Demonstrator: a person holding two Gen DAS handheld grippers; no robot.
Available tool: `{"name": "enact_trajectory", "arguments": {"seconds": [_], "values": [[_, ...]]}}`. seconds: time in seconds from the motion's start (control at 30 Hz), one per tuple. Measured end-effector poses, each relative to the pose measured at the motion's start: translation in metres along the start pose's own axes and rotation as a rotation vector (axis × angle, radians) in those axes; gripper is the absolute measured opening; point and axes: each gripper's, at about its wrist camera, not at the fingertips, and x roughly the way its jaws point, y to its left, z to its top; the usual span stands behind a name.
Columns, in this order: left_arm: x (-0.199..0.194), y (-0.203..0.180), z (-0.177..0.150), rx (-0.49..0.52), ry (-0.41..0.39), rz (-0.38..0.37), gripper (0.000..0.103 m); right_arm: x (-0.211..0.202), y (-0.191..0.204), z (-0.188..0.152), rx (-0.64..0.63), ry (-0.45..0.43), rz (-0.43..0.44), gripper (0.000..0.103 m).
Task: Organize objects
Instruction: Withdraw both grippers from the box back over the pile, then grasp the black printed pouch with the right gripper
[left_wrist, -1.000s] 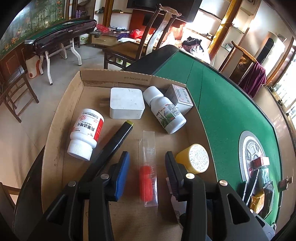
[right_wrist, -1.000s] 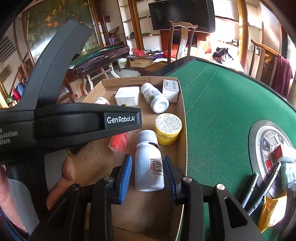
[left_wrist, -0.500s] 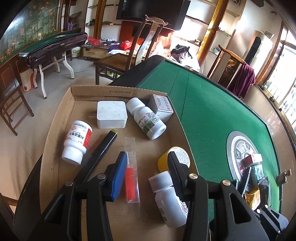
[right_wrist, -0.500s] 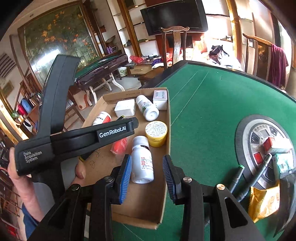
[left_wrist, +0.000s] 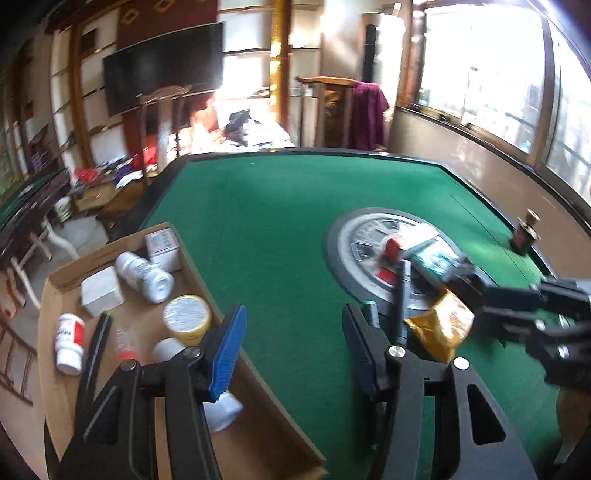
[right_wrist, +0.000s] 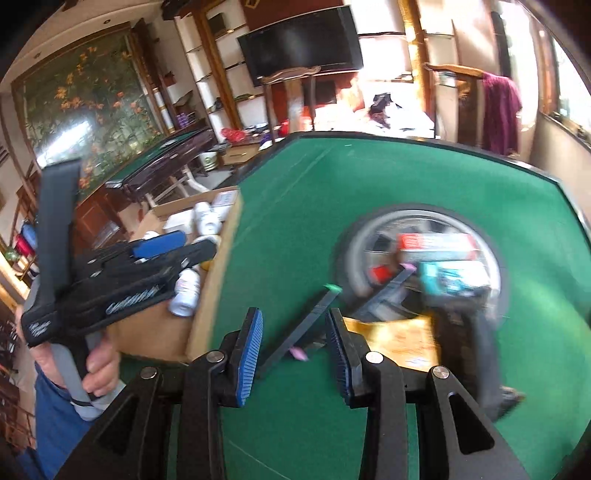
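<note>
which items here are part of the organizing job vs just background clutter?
Job items:
- cardboard box with bottles, yellow-lidded jar
- still on the felt: pens, yellow packet, small boxes
- left gripper, jaws opening, empty
- right gripper, empty

Just lying about:
- TV
- purple cloth
- small dark bottle

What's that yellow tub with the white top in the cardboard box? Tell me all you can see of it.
The yellow tub is a short, round, plastic-looking container with a pale lid bearing fine print too blurred to read. It stands upright on the floor of the cardboard box, near the wall beside the green felt. A lying white bottle is just behind it, another white bottle's cap just in front. No gripper touches it.
</note>
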Motion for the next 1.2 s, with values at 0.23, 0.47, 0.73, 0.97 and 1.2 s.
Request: {"name": "enact_trajectory", "arguments": {"seconds": [0.23, 0.47, 0.73, 0.97, 1.2], "values": [[0.010, -0.072, -0.009, 0.208, 0.024, -0.161, 0.060, -0.010, -0.073, -0.010, -0.015, -0.002, -0.192, 0.048], [0.020, -0.074, -0.014, 0.194, 0.063, -0.159, 0.060, 0.022, -0.086, -0.012, -0.033, 0.090, -0.176, 0.048], [0.017, -0.081, -0.019, 0.231, 0.069, -0.189, 0.060, 0.049, -0.093, -0.020, -0.036, 0.175, -0.185, 0.048], [0.028, -0.104, -0.009, 0.318, 0.119, -0.166, 0.061, 0.035, -0.098, -0.019, 0.017, 0.163, -0.234, 0.020], [0.068, -0.150, 0.003, 0.525, 0.259, -0.219, 0.060, 0.010, -0.137, -0.013, 0.251, 0.117, -0.098, 0.021]]}}
